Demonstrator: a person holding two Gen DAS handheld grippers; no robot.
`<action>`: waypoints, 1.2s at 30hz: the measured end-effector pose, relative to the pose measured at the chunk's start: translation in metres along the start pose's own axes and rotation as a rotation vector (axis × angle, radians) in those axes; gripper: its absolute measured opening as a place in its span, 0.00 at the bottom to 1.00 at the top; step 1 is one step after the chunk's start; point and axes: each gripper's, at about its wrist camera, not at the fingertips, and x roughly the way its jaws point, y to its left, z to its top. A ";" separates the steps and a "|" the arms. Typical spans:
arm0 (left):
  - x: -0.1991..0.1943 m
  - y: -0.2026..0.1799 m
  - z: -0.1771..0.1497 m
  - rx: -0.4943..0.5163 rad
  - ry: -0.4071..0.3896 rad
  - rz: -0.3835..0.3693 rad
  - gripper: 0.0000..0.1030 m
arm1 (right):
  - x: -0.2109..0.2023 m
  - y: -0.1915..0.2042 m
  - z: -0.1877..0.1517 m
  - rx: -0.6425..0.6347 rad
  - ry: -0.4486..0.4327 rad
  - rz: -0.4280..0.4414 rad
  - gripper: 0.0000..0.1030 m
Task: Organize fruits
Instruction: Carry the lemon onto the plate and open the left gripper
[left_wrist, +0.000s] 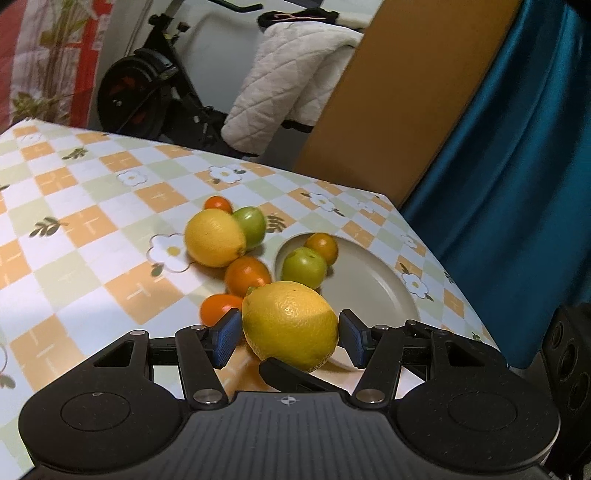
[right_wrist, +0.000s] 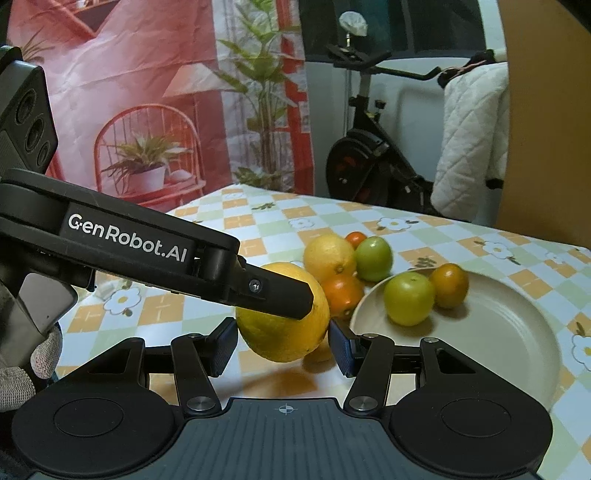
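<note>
Left wrist view. Sees the left gripper (left_wrist: 290, 332) with both blue pads pressed against a large lemon (left_wrist: 291, 325), so reads as clamped on it, just short of the plate (left_wrist: 369, 291). Shows a dark finger of the other tool crossing under the fruit. Finds two pieces already on the plate: a green fruit (left_wrist: 303, 266) and a small orange fruit (left_wrist: 322, 246). Leaves on the tablecloth (left_wrist: 74, 221) a second lemon (left_wrist: 214, 236), another green one and three small orange ones, bunched together beside the plate.

Right wrist view. Shows the right gripper (right_wrist: 282, 343) with its pads hard by the same lemon's sides; cannot tell whether closed on it or merely flanking. Shows the left tool's finger (right_wrist: 280, 295) lying across the lemon's face. Confirms the two fruits on the plate's near-left part, the rest bare.

Judging by this: under halfway, with two placed, one in transit, five waiting.
</note>
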 end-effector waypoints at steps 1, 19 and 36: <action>0.002 -0.003 0.002 0.010 0.003 -0.003 0.59 | -0.001 -0.003 0.000 0.009 -0.006 -0.005 0.48; 0.065 -0.035 0.028 0.084 0.076 -0.024 0.59 | 0.009 -0.069 -0.001 0.165 -0.018 -0.085 0.48; 0.088 -0.035 0.027 0.099 0.119 0.021 0.58 | 0.029 -0.080 -0.009 0.199 0.042 -0.096 0.48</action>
